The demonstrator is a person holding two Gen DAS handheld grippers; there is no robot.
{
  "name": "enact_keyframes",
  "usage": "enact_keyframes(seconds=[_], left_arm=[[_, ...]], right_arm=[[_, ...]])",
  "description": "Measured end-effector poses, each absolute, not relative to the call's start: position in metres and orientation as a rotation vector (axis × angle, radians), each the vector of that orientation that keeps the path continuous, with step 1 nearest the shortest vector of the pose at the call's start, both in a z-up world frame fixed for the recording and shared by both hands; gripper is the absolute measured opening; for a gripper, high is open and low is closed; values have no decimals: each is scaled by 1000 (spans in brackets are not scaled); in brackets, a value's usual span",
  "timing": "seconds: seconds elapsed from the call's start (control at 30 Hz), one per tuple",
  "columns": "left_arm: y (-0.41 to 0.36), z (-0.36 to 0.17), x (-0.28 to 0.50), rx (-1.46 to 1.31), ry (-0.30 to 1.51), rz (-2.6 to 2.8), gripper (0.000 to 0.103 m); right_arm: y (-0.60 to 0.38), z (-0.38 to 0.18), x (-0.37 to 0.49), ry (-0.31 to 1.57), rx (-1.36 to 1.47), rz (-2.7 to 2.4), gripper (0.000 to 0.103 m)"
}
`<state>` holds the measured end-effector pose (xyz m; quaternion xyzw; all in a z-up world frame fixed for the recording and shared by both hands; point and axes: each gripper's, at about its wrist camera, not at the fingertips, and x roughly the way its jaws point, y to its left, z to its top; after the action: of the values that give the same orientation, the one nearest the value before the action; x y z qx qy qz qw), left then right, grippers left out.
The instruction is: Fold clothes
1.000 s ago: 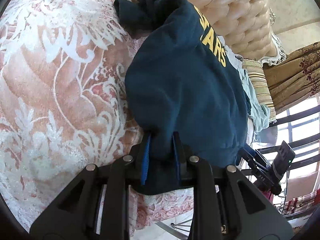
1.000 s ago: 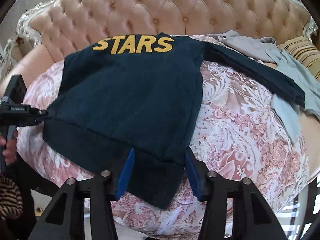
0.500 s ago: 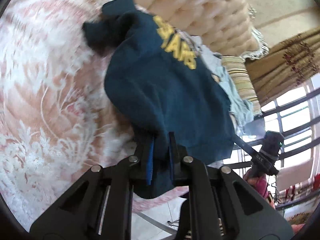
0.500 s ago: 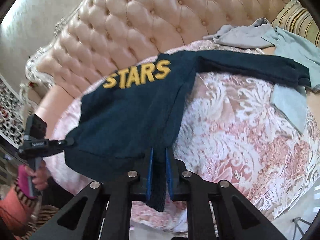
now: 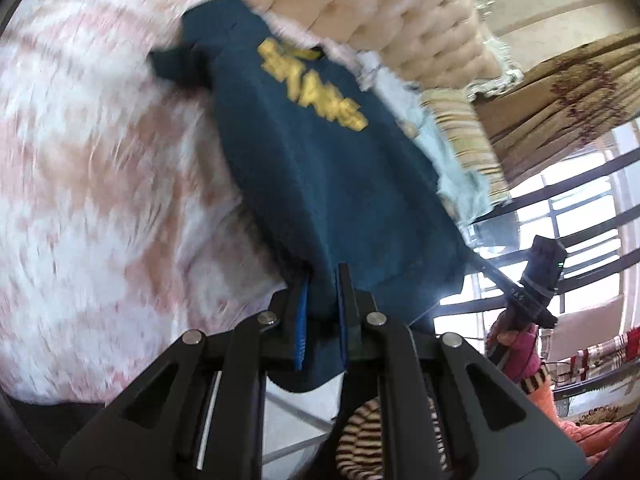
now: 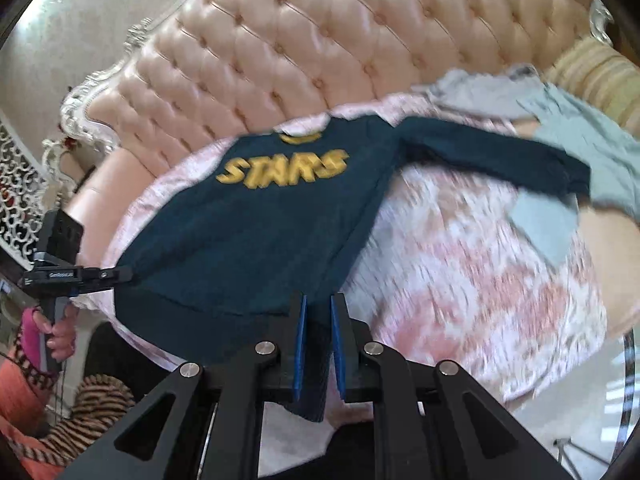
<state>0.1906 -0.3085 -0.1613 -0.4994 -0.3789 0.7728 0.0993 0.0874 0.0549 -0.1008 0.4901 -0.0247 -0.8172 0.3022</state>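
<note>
Lifted further off the bed (image 5: 100, 184) since a second before, the navy sweatshirt (image 5: 328, 184) was seen pinched at its hem by the left tongs (image 5: 322, 316), and, in the right view, the sweatshirt (image 6: 260, 236) was likewise clamped at its hem by the right tongs (image 6: 318, 344).

The sweatshirt (image 6: 256, 240) pinched in the right tool (image 6: 318, 344) looks like thick matt fleece, kinda fuzzy, with flat yellow print lettering; the tool itself is matt black plastic with shiny metal screw heads and blue rubbery pads (image 6: 299, 344); beyond it the headboard (image 6: 320, 52) is glossy tufted leather; the bed cover (image 6: 480, 280) beside looks like soft woven cloth.
</note>
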Motion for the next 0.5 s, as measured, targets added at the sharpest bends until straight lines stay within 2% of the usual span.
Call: enact_keyframes(seconds=[0.03, 0.07, 0.13, 0.17, 0.2, 0.23, 0.3, 0.4, 0.47, 0.5], left_arm=[[-307, -173, 193, -1514, -1129, 2276, 17], [-306, -186, 194, -1570, -1110, 2287, 20], [-304, -210, 195, -1687, -1059, 2313, 30], [-306, -212, 196, -1696, -1072, 2317, 32], [-308, -213, 196, -1698, -1091, 2319, 40], [-312, -210, 198, -1709, -1086, 2345, 48], [-318, -197, 199, -1759, -991, 2471, 56], [-318, -159, 200, -1750, -748, 2731, 59], [-304, -125, 194, -1633, -554, 2894, 73], [-298, -114, 190, -1572, -505, 2929, 85]], right_arm=[[57, -116, 88, -52, 1339, -2175, 13], [58, -130, 88, -33, 1381, -2183, 18], [58, -160, 85, 38, 1486, -2188, 18], [62, -168, 84, 42, 1511, -2187, 27], [66, -170, 83, 21, 1515, -2197, 39], [71, -168, 79, -3, 1510, -2213, 43], [86, -160, 63, -59, 1482, -2256, 44], [108, -150, 39, -144, 1438, -2320, 45], [123, -143, 22, -202, 1407, -2360, 49], [131, -139, 14, -231, 1391, -2380, 51]])
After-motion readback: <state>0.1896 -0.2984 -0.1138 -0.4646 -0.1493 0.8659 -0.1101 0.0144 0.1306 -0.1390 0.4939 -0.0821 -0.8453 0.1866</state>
